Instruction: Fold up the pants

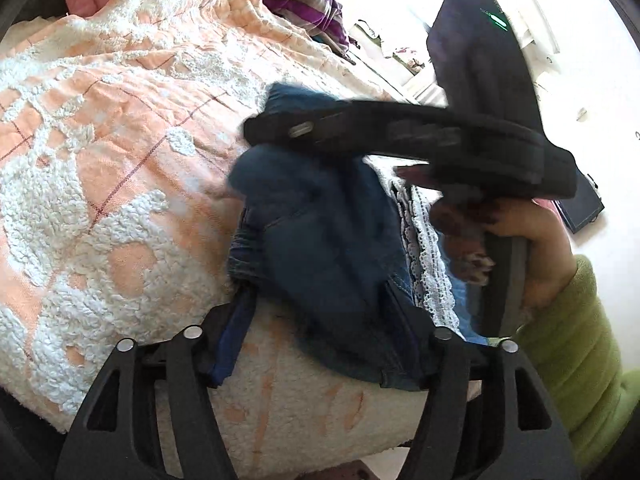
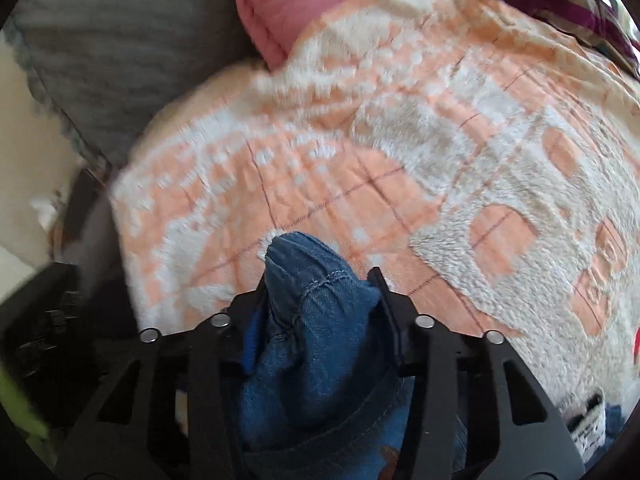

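Nothing readable here: the one white label [image 2: 587, 424], low at the right edge of the right wrist view, carries dark print too small and blurred to make out.

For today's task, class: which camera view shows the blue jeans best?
The left wrist view: the jeans show as a bunched heap on the blanket. The right wrist view shows only a denim fold clamped in the right gripper.
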Tool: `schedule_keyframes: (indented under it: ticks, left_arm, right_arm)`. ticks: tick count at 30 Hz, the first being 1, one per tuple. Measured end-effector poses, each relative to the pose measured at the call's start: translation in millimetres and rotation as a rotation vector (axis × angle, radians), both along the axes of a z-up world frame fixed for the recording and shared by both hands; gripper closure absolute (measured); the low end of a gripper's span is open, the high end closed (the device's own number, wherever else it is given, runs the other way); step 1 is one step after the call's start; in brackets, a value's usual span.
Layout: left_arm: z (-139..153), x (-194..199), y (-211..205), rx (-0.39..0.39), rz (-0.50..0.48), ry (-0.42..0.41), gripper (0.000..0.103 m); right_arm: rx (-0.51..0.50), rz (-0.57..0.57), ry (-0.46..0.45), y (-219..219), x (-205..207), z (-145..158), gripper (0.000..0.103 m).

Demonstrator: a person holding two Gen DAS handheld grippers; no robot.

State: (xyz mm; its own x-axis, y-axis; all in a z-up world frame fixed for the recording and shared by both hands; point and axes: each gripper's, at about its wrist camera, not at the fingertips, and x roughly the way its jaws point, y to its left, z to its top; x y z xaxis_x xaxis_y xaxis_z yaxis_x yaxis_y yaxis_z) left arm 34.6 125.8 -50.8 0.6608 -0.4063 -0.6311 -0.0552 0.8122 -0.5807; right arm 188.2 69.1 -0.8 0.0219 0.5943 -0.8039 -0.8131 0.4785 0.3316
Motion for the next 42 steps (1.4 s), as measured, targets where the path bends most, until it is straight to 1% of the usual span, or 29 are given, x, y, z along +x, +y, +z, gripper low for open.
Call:
schedule_keyframes:
  ticks: [1, 2, 3, 4, 6, 8, 9, 10, 13, 15, 18, 20, 21, 23, 24, 25, 27, 30, 33, 36, 37, 38, 39, 41, 42]
  left_arm:
    - [0, 0, -4, 0.003, 0.003, -0.008, 0.036]
    - [1, -1, -5, 0.012, 0.009, -0.015, 0.034]
    - [3, -2, -6, 0.033, 0.018, -0.028, 0.031]
    - [6, -4, -8, 0.044, 0.023, -0.039, 0.025]
    - [11, -4, -14, 0.045, 0.015, -0.065, 0.023]
    - [15, 2, -21, 0.04, -0.014, -0.077, 0.023]
    - [16, 7, -25, 0.029, -0.031, -0.076, 0.023]
    - [16, 12, -28, 0.001, -0.051, -0.077, 0.023]
    - [18, 26, -38, -0.113, -0.109, -0.075, 0.023]
    - [23, 34, -45, -0.14, -0.136, -0.086, 0.025]
    - [41, 47, -67, -0.11, -0.183, -0.127, 0.025]
    - [53, 51, -87, -0.067, -0.226, -0.16, 0.025]
    - [57, 52, -98, -0.055, -0.256, -0.171, 0.025]
    - [59, 51, -120, -0.025, -0.311, -0.178, 0.025]
    - [58, 54, -131, -0.003, -0.343, -0.172, 0.025]
    - [53, 53, -139, 0.016, -0.37, -0.163, 0.025]
    - [44, 52, -154, 0.037, -0.417, -0.142, 0.025]
    - [27, 49, -166, 0.043, -0.457, -0.094, 0.024]
    - [19, 50, -173, 0.112, -0.459, -0.091, 0.024]
    - [17, 55, -172, 0.102, -0.452, -0.085, 0.024]
    - [16, 55, -172, 0.102, -0.45, -0.077, 0.024]
    - [18, 49, -169, 0.101, -0.45, -0.073, 0.024]
    - [16, 51, -169, 0.102, -0.449, -0.073, 0.024]
    - [15, 47, -169, 0.115, -0.454, -0.083, 0.024]
    - [17, 44, -170, 0.122, -0.455, -0.087, 0.024]
  right_arm:
    - [0.048, -0.006, 0.018, -11, 2, 8, 0.067]
    - [0.089, -0.008, 0.033, -22, 2, 15, 0.071]
    - [0.113, -0.013, 0.035, -28, 3, 20, 0.071]
    - [0.147, -0.021, 0.036, -40, 3, 29, 0.071]
    - [0.199, -0.027, 0.045, -56, 2, 41, 0.071]
    - [0.247, -0.04, 0.042, -77, -1, 53, 0.071]
    - [0.267, -0.043, 0.039, -86, -3, 58, 0.071]
    - [0.282, -0.045, 0.034, -94, -4, 62, 0.071]
    - [0.322, -0.065, 0.015, -121, -6, 73, 0.071]
    - [0.337, -0.088, 0.003, -139, -8, 77, 0.071]
    - [0.352, -0.119, -0.012, -162, -9, 78, 0.07]
    - [0.364, -0.145, -0.013, -177, -7, 77, 0.063]
    - [0.372, -0.169, -0.016, -189, -6, 77, 0.061]
    - [0.401, -0.208, -0.015, -211, -4, 76, 0.059]
    - [0.415, -0.235, -0.019, -223, -3, 75, 0.056]
    - [0.425, -0.27, -0.024, -237, -3, 74, 0.05]
    - [0.403, -0.352, -0.06, -260, -4, 71, 0.049]
    - [0.32, -0.437, -0.104, -281, -10, 57, 0.049]
    - [0.259, -0.449, -0.102, -281, -20, 39, 0.048]
    - [0.119, -0.421, -0.11, -264, -25, 15, 0.048]
    - [0.019, -0.415, -0.14, -256, -26, 5, 0.048]
    - [-0.042, -0.422, -0.163, -251, -25, -2, 0.048]
    - [-0.077, -0.432, -0.169, -250, -23, -9, 0.046]
    - [-0.058, -0.451, -0.145, -253, -21, -13, 0.044]
    - [-0.056, -0.451, -0.148, -256, -21, -15, 0.043]
